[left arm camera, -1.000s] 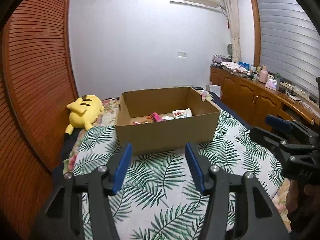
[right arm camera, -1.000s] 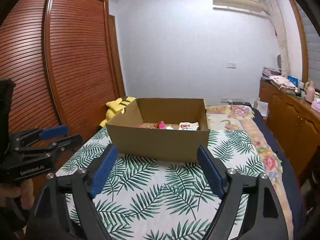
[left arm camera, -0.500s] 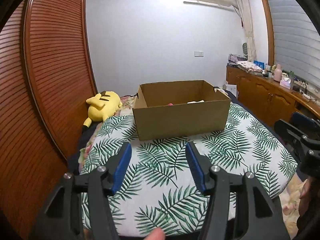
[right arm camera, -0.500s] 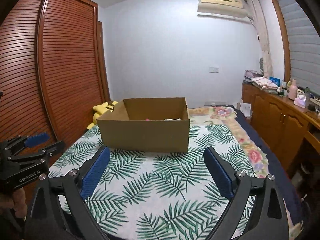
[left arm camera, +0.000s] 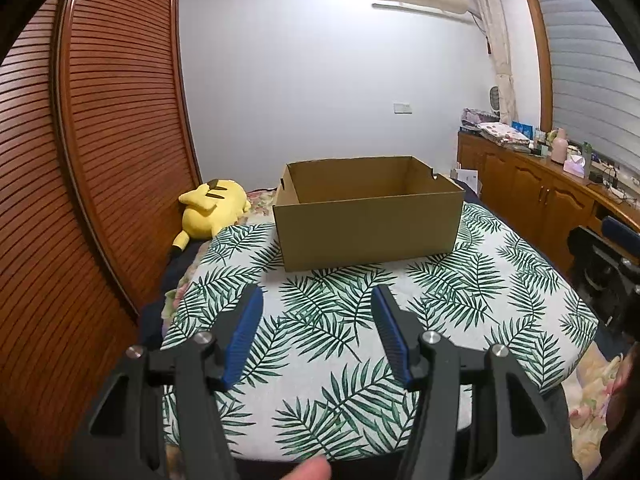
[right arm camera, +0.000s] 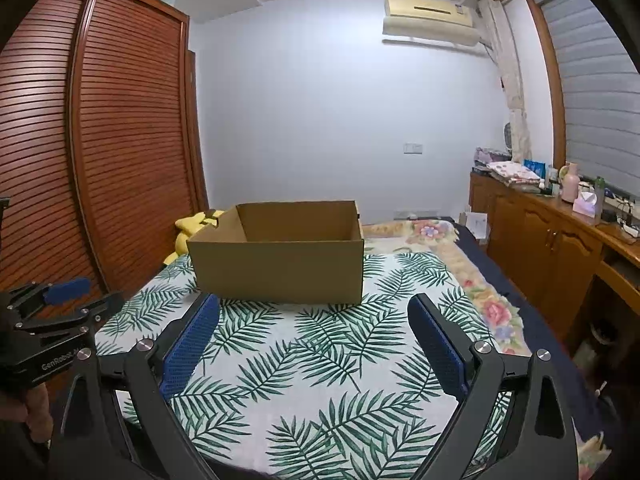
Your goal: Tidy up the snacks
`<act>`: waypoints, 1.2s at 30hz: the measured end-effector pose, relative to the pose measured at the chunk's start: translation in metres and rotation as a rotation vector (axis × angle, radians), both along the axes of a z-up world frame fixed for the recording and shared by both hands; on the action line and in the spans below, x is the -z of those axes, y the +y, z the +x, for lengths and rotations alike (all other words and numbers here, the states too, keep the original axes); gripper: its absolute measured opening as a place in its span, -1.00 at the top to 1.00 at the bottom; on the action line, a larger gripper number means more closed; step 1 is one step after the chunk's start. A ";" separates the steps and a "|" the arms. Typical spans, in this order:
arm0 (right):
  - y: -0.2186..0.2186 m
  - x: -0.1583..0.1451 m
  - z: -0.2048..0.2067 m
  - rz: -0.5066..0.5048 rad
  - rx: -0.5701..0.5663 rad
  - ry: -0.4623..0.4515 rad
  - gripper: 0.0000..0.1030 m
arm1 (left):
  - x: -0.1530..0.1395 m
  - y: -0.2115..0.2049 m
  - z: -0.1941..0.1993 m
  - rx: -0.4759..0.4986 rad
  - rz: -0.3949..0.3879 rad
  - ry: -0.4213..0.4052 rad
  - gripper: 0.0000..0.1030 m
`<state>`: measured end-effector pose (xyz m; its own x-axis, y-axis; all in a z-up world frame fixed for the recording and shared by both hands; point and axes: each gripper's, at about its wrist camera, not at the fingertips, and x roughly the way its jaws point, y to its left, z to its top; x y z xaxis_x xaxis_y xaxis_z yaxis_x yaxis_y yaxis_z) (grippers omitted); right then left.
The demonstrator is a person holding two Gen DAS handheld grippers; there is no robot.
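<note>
The open cardboard box [left arm camera: 368, 226] sits mid-frame on the leaf-print bedspread [left arm camera: 340, 332], its inside hidden from here, while the left gripper [left arm camera: 316, 300] and the right gripper [right arm camera: 314, 308], low in their frames, both stand apart with nothing between their blue pads.

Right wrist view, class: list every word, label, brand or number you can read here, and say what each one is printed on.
"GenRobot" then blurred characters: white print on the black body of the left gripper.
Air conditioner: marking too small to read.
Blue package on the wooden counter: print too blurred to read.
Cardboard box: no print visible.
</note>
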<state>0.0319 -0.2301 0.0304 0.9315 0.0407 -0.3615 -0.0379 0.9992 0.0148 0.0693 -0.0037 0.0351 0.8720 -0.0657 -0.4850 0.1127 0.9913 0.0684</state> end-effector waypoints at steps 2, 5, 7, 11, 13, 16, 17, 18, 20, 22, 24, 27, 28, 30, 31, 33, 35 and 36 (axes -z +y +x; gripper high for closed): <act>0.000 0.000 -0.001 -0.001 0.003 0.001 -0.88 | 0.001 0.002 -0.001 -0.007 -0.009 -0.004 -0.10; 0.000 0.000 0.000 0.000 0.010 0.002 -0.88 | 0.002 0.005 -0.001 -0.016 -0.021 -0.003 -0.11; 0.000 0.000 0.000 0.002 0.013 0.004 -0.88 | 0.003 0.007 -0.002 -0.020 -0.025 -0.001 -0.11; -0.001 0.000 0.000 0.001 0.016 0.004 -0.88 | 0.006 0.009 -0.003 -0.020 -0.030 0.001 -0.11; -0.001 0.000 0.000 0.002 0.015 0.005 -0.88 | 0.006 0.009 -0.003 -0.021 -0.030 -0.003 -0.11; -0.001 0.000 0.000 0.002 0.014 0.006 -0.88 | 0.005 0.010 -0.003 -0.026 -0.032 -0.005 -0.11; -0.002 0.001 0.000 0.003 0.014 0.007 -0.88 | 0.005 0.010 -0.003 -0.028 -0.034 -0.006 -0.12; -0.002 0.001 0.000 0.002 0.014 0.008 -0.88 | 0.004 0.010 -0.004 -0.029 -0.035 -0.007 -0.12; -0.002 0.002 -0.001 0.000 0.015 0.010 -0.88 | 0.004 0.011 -0.004 -0.032 -0.038 -0.008 -0.12; -0.002 0.002 -0.001 0.000 0.016 0.010 -0.88 | 0.004 0.011 -0.005 -0.030 -0.039 -0.007 -0.12; -0.002 0.002 -0.001 0.000 0.015 0.010 -0.88 | 0.004 0.012 -0.005 -0.031 -0.038 -0.008 -0.12; -0.002 0.002 -0.001 -0.001 0.015 0.010 -0.88 | 0.005 0.012 -0.006 -0.031 -0.040 -0.009 -0.12; -0.002 0.002 -0.001 0.000 0.016 0.010 -0.88 | 0.005 0.012 -0.005 -0.031 -0.041 -0.008 -0.12; -0.002 0.002 -0.001 0.001 0.016 0.009 -0.88 | 0.004 0.013 -0.006 -0.031 -0.040 -0.010 -0.12; -0.002 0.002 -0.001 0.001 0.016 0.009 -0.88 | 0.004 0.013 -0.006 -0.031 -0.038 -0.011 -0.13; -0.002 0.002 -0.001 0.001 0.015 0.011 -0.88 | 0.004 0.013 -0.006 -0.030 -0.039 -0.010 -0.13; -0.002 0.002 -0.001 0.000 0.015 0.010 -0.88 | 0.003 0.013 -0.006 -0.031 -0.040 -0.012 -0.13; -0.002 0.002 -0.001 -0.001 0.015 0.010 -0.88 | 0.003 0.013 -0.007 -0.030 -0.039 -0.013 -0.13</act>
<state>0.0310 -0.2320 0.0288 0.9284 0.0270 -0.3705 -0.0233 0.9996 0.0144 0.0619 0.0095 0.0321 0.8800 -0.0577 -0.4715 0.0818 0.9962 0.0308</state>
